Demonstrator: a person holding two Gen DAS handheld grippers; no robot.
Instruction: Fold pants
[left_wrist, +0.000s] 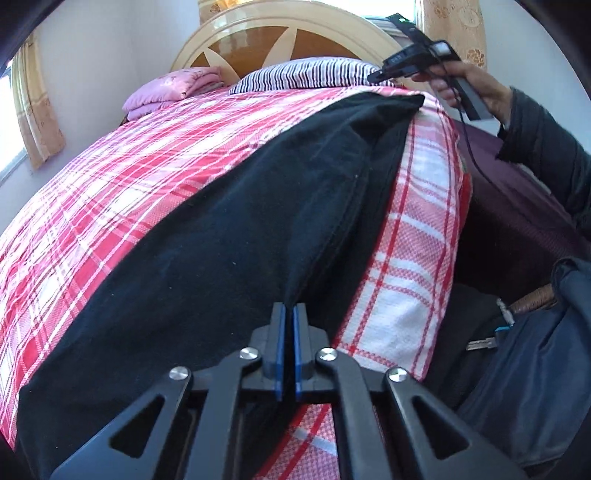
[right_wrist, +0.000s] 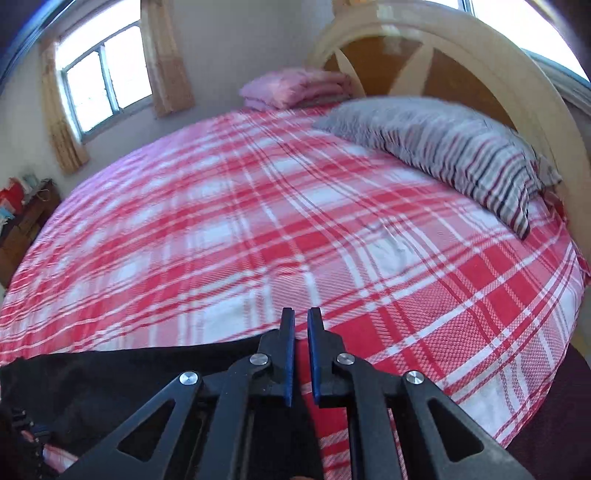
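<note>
Plaid bedsheet (left_wrist: 110, 206) carries black pants (left_wrist: 229, 236); left gripper (left_wrist: 289, 314) clamped on their edge, right gripper (right_wrist: 301, 317) nearly closed, grip unclear; next, likely lift and fold.

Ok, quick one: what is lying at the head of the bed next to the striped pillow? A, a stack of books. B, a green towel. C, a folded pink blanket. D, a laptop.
C: a folded pink blanket sits against the headboard, beside the striped pillow on the checked sheet.
</note>
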